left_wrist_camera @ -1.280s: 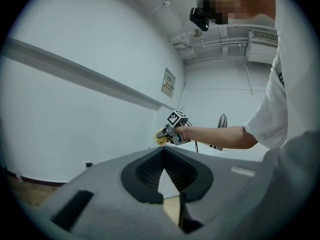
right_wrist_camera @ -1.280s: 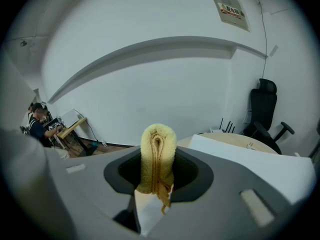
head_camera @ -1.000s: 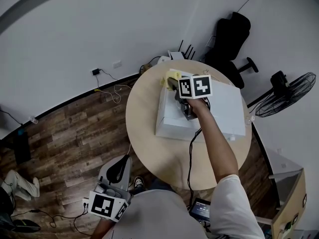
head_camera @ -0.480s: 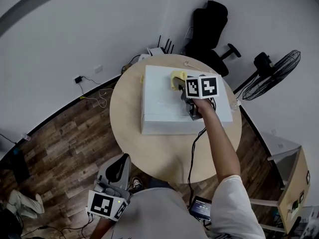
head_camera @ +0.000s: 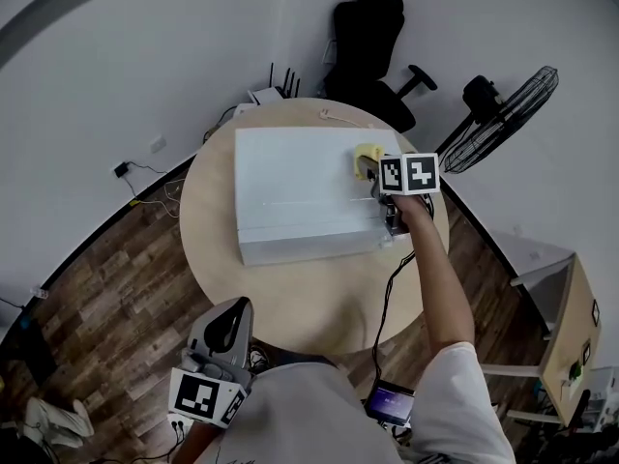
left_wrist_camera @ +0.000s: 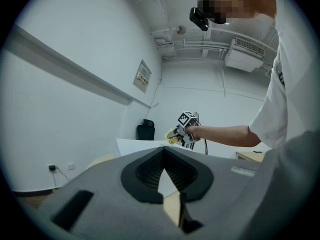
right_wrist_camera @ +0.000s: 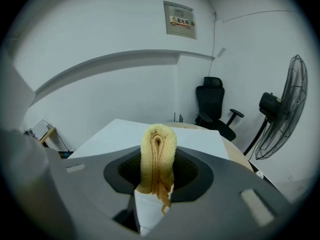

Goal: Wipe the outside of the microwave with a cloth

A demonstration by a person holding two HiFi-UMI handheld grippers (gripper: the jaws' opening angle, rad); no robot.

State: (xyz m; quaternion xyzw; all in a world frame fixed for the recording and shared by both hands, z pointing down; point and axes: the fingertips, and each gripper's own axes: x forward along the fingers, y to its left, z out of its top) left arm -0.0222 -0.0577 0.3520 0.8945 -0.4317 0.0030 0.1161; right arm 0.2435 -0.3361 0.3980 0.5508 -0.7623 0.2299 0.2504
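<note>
Head view with both gripper views. I see the right gripper (head_camera: 373,169) clenched on a folded yellow cloth (head_camera: 365,157). In the right gripper view the fold stands upright between the two jaws and fills the gap, and a frayed end hangs below them. The white microwave (head_camera: 290,177) lies directly under and ahead of this gripper. Its flat top runs forward from the jaws and off to their left. From the head view the cloth sits over the top panel near the edge closest to the gripper's marker cube; I cannot tell whether it touches the panel. The microwave rests on a round wooden table (head_camera: 309,303), whose bare rim shows below and to the right of the jaws. Beyond the microwave, ahead of the right gripper, stands a black office chair (head_camera: 366,27). A pedestal fan (head_camera: 505,114) is farther to that gripper's right.

I see the left gripper (head_camera: 234,310) drawn in low by the person's body, well apart from the microwave. Its jaws are closed tip to tip with nothing between them. Ahead of those jaws, the left gripper view shows the table edge, the microwave and the raised right gripper with the cloth.
</note>
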